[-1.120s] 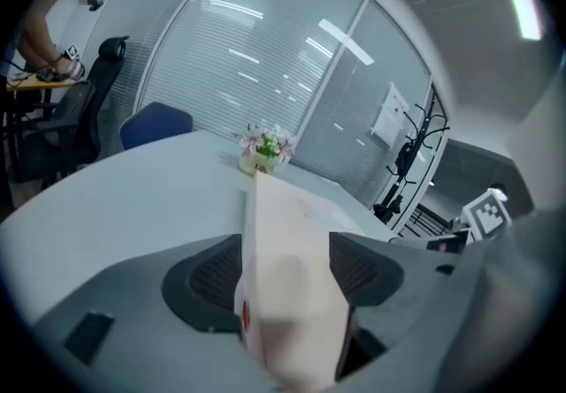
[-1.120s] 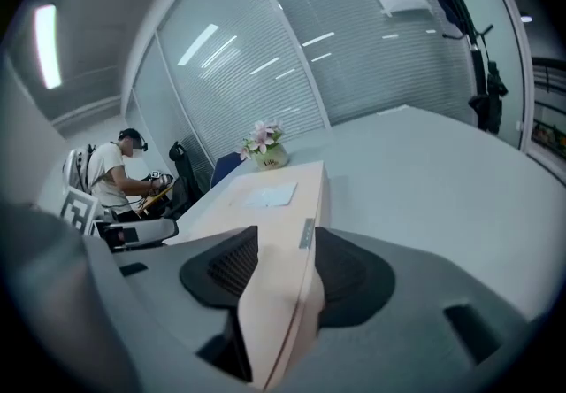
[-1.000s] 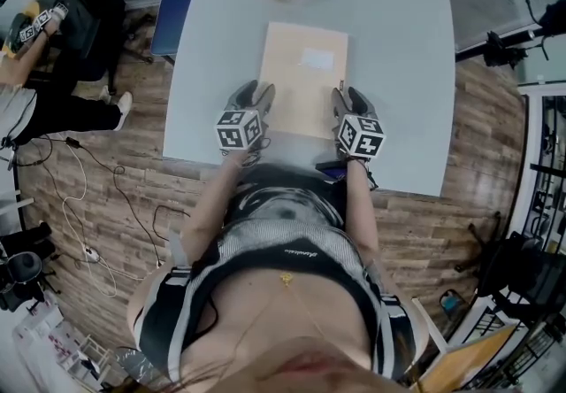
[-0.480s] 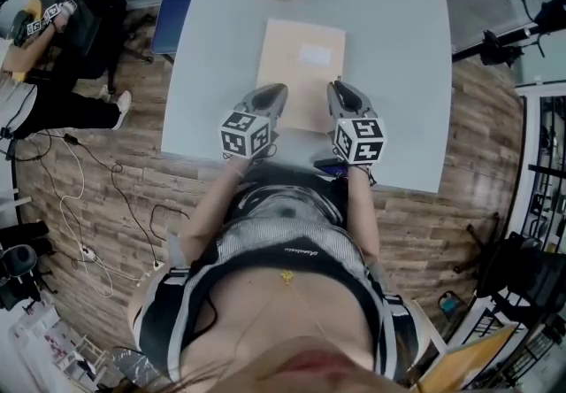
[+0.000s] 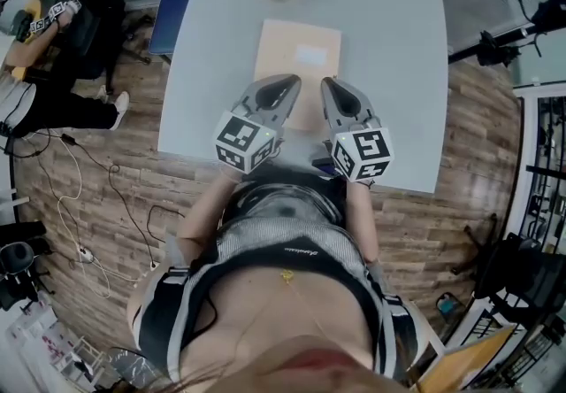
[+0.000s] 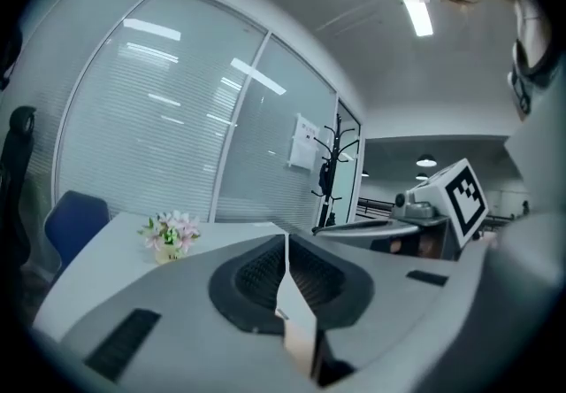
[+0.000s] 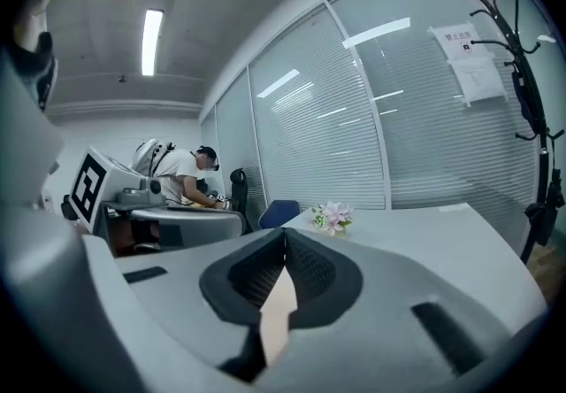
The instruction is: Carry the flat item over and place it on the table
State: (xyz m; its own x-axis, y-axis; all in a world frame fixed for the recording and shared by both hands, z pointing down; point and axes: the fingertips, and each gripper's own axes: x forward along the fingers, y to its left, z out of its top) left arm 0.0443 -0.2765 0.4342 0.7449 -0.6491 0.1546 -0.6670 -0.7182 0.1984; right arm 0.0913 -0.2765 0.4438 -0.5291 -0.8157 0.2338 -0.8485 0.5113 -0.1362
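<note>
Left tool (image 5: 285, 86) clamped on envelope (image 5: 298, 50) near edge; right tool (image 5: 332, 87) clamped alongside, same edge

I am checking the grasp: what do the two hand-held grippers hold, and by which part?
Both are shut on the tan envelope. The left hand-held gripper pinches its near edge at the left side, and the right hand-held gripper at the right side.

The right hand-held gripper (image 7: 285, 239) has its jaws just closed on a thin tan flat sheet (image 7: 278, 312); beyond, small pink flowers (image 7: 332, 216) stand on a pale grey table (image 7: 433, 232).
</note>
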